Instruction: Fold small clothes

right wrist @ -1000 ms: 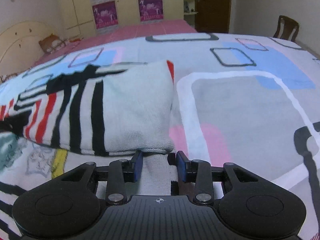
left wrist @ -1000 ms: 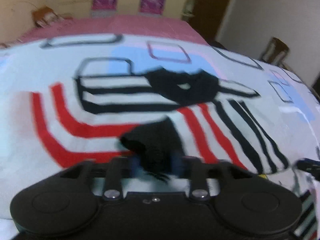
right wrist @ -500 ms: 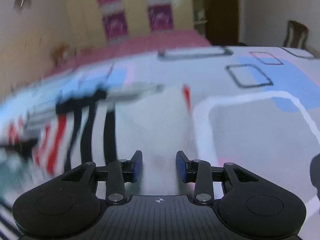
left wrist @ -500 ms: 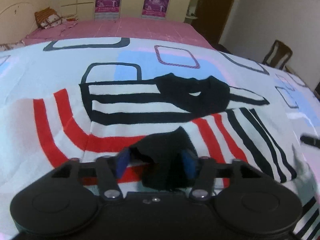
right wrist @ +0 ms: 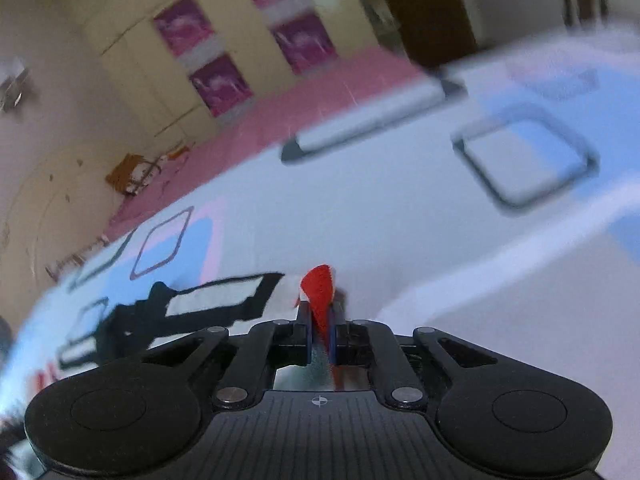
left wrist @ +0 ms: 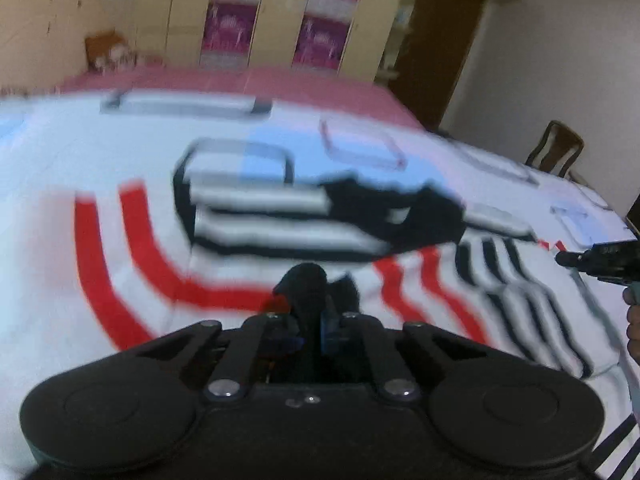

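Two hand-held grippers are each clamped on a part of the same garment, a knitted sweater (left wrist: 248, 240) striped in white, red and black that lies spread on the bed (left wrist: 48, 152). From the left wrist view, the left hand-held gripper (left wrist: 308, 320) has its jaws drawn together on a bunched black piece of the sweater, which pokes up between the blue pads just above the red curved stripes. Beyond it, the black-and-white striped sleeve and the black collar (left wrist: 392, 216) lie flat across the middle of the bedspread, though motion blur softens their edges. At the far right of that view the right hand-held gripper (left wrist: 600, 264) shows as a dark tip near the sweater's black-striped edge. In the right wrist view, the right hand-held gripper (right wrist: 322, 332) is closed tight on a thin red corner of the sweater (right wrist: 318, 292), which stands up between its jaws. To its left, the black-outlined part of the sweater rests on the patterned bedspread (right wrist: 400, 220). A pink sheet (right wrist: 280, 116), a yellow wardrobe (right wrist: 248, 40) and a wooden chair (left wrist: 556, 156) sit behind.
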`<state>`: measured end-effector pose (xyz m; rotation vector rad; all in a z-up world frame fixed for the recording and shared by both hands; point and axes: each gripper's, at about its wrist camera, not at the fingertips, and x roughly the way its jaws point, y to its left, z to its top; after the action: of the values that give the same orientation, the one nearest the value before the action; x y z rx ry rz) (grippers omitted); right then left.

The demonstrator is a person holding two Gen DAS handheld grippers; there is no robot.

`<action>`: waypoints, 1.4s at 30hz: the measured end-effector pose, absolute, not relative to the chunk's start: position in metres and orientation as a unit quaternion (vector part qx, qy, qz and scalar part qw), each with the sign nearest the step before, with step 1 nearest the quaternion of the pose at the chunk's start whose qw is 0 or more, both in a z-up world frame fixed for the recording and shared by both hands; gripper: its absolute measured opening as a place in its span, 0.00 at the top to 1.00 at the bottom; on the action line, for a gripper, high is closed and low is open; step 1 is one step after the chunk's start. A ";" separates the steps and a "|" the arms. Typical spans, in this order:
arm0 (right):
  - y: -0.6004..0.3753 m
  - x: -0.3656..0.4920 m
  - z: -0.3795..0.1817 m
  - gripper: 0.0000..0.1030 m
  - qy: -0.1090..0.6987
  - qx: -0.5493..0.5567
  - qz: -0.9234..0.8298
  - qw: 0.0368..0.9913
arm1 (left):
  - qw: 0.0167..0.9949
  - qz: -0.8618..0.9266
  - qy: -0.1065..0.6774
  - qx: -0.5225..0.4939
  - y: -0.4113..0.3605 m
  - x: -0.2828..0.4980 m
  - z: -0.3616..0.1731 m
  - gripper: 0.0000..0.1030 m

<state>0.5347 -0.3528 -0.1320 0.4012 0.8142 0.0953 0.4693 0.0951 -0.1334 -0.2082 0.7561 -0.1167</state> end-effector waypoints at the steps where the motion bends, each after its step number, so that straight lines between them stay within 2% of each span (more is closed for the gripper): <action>1: -0.354 0.533 -0.137 0.94 0.386 0.193 0.047 0.901 | 0.924 -0.055 0.366 -0.099 0.094 0.469 -0.133 0.94; 5: -0.355 0.528 -0.132 0.92 0.387 0.183 0.040 0.903 | 0.922 -0.058 0.375 -0.078 0.089 0.473 -0.129 0.90; 6: -0.354 0.527 -0.131 0.85 0.386 0.177 0.036 0.905 | 0.921 -0.060 0.377 -0.074 0.089 0.472 -0.127 0.80; 7: -0.354 0.524 -0.126 0.55 0.383 0.167 0.017 0.908 | 0.921 -0.055 0.378 -0.076 0.091 0.470 -0.124 0.58; 8: -0.354 0.516 -0.118 0.37 0.365 0.156 -0.005 0.918 | 0.925 -0.041 0.372 -0.073 0.095 0.465 -0.119 0.46; 9: -0.355 0.506 -0.109 0.37 0.340 0.153 -0.005 0.928 | 0.935 -0.020 0.348 -0.059 0.095 0.454 -0.110 0.30; 10: -0.354 0.504 -0.104 0.37 0.335 0.153 0.000 0.930 | 0.946 -0.011 0.321 -0.049 0.093 0.446 -0.102 0.28; 11: -0.353 0.499 -0.099 0.44 0.336 0.153 0.010 0.929 | 0.951 -0.024 0.304 -0.047 0.086 0.443 -0.093 0.28; 12: -0.346 0.496 -0.096 0.55 0.337 0.145 0.032 0.930 | 0.951 -0.045 0.301 -0.052 0.077 0.447 -0.087 0.29; 13: -0.337 0.496 -0.096 0.72 0.345 0.130 0.049 0.928 | 0.950 -0.066 0.301 -0.052 0.067 0.452 -0.086 0.28; 14: -0.326 0.497 -0.096 0.76 0.350 0.118 0.065 0.927 | 0.946 -0.094 0.306 -0.043 0.048 0.462 -0.086 0.28; 18: -0.277 0.505 -0.107 0.76 0.373 0.073 0.134 0.915 | 0.933 -0.149 0.327 0.000 -0.019 0.496 -0.103 0.28; 22: -0.260 0.507 -0.115 0.76 0.381 0.033 0.181 0.906 | 0.922 -0.151 0.356 0.032 -0.037 0.511 -0.130 0.30; 23: -0.270 0.512 -0.117 0.79 0.380 0.038 0.168 0.909 | 0.920 -0.139 0.364 0.041 -0.030 0.512 -0.135 0.31; 24: -0.285 0.516 -0.119 0.87 0.378 0.054 0.146 0.913 | 0.921 -0.129 0.364 0.045 -0.018 0.508 -0.136 0.28; 25: -0.302 0.522 -0.121 1.00 0.379 0.060 0.096 0.918 | 0.923 -0.114 0.363 0.050 -0.006 0.505 -0.138 0.27; 27: -0.334 0.533 -0.126 1.00 0.388 0.062 0.009 0.919 | 0.924 -0.112 0.364 0.039 0.020 0.499 -0.140 0.22; 28: -0.349 0.535 -0.130 1.00 0.399 0.088 0.013 0.913 | 0.923 -0.109 0.367 0.037 0.027 0.498 -0.140 0.13; 29: -0.355 0.534 -0.132 1.00 0.399 0.096 0.024 0.911 | 0.921 -0.102 0.373 0.040 0.031 0.501 -0.140 0.11; 30: -0.356 0.532 -0.132 0.99 0.399 0.084 0.028 0.913 | 0.920 -0.103 0.376 0.035 0.033 0.503 -0.140 0.12; 33: -0.351 0.527 -0.123 0.99 0.396 0.065 0.021 0.916 | 0.922 -0.094 0.374 0.028 0.029 0.503 -0.129 0.28; 37: -0.330 0.517 -0.107 0.99 0.375 0.057 0.037 0.924 | 0.933 -0.111 0.340 0.034 0.006 0.489 -0.113 0.28; 42: -0.301 0.524 -0.122 0.99 0.397 0.034 0.041 0.916 | 0.917 -0.129 0.374 0.047 -0.019 0.497 -0.129 0.27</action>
<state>0.5238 -0.3009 -0.1220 0.0700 0.8165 0.0847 0.4972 -0.0187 -0.1294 0.0970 0.7694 -0.2649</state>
